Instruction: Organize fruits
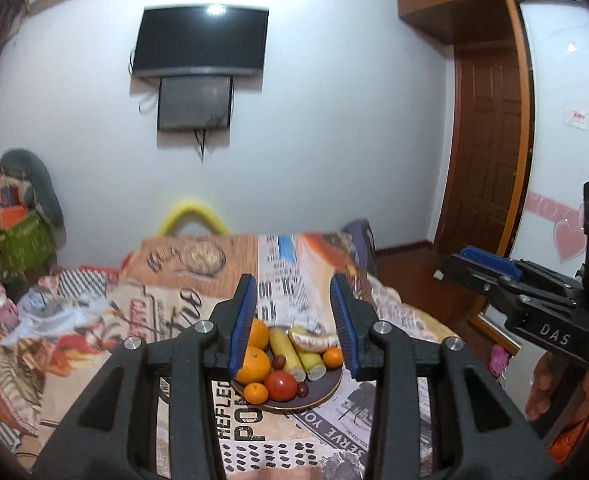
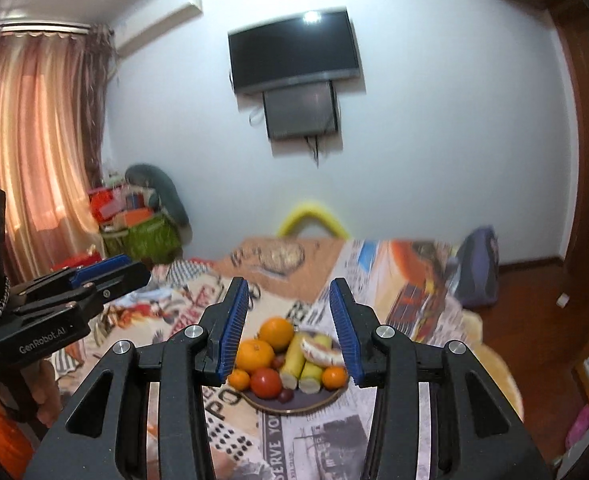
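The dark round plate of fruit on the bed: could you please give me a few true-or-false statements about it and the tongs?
1. The dark round plate rests on the newspaper-print bedspread. True.
2. The left tongs grip the red tomato. False: they are open and hold nothing.
3. Two cut yellow banana pieces lie side by side on the plate. True.
4. The right tongs are shut. False: their jaws stand wide apart.
5. The plate holds only oranges. False: it also holds the tomato, the banana pieces and small dark round fruits.
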